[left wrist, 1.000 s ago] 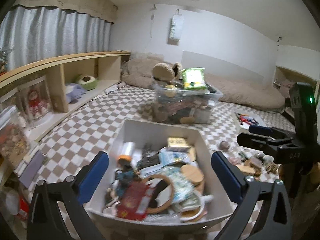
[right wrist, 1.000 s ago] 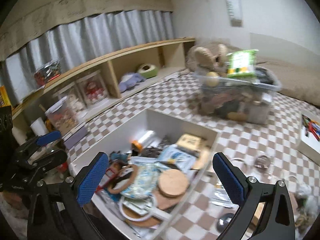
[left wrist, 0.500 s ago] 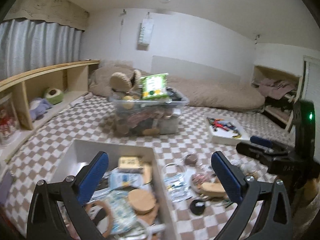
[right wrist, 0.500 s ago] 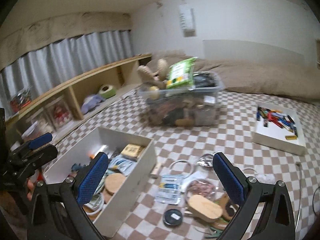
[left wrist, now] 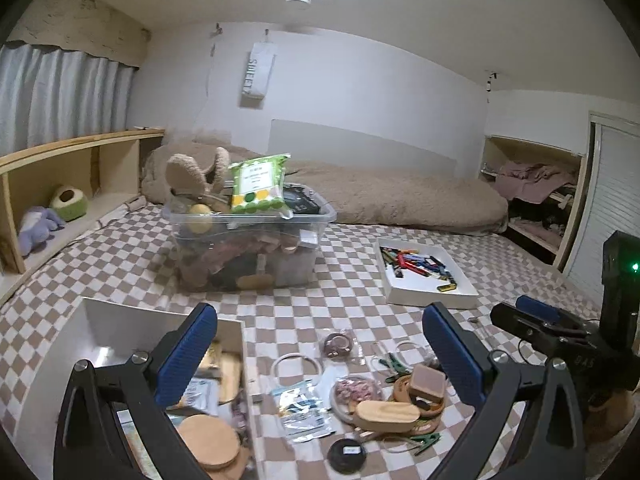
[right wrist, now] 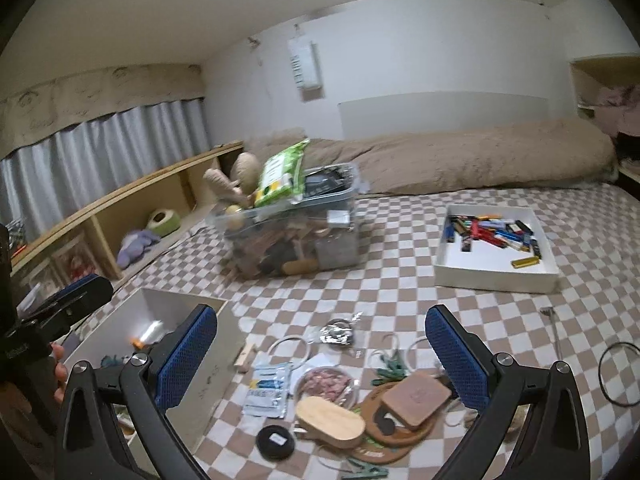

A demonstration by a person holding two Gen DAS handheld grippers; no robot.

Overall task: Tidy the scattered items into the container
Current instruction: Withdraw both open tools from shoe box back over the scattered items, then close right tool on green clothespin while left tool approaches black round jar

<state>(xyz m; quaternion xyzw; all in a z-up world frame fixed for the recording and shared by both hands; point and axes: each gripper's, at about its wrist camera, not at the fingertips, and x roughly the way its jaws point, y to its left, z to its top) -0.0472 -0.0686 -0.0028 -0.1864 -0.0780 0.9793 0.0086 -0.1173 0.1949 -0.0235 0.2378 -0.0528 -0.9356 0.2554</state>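
Both tongs, left (left wrist: 320, 354) and right (right wrist: 320, 356), gape empty over the clutter beside the box (right wrist: 212, 376); next, I'd guess, comes picking the wooden oval (right wrist: 331, 422).

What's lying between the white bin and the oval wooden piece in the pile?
In the right wrist view, a clear plastic packet lies flat between the white bin and the oval wooden piece, with a black round lid nearer the camera.
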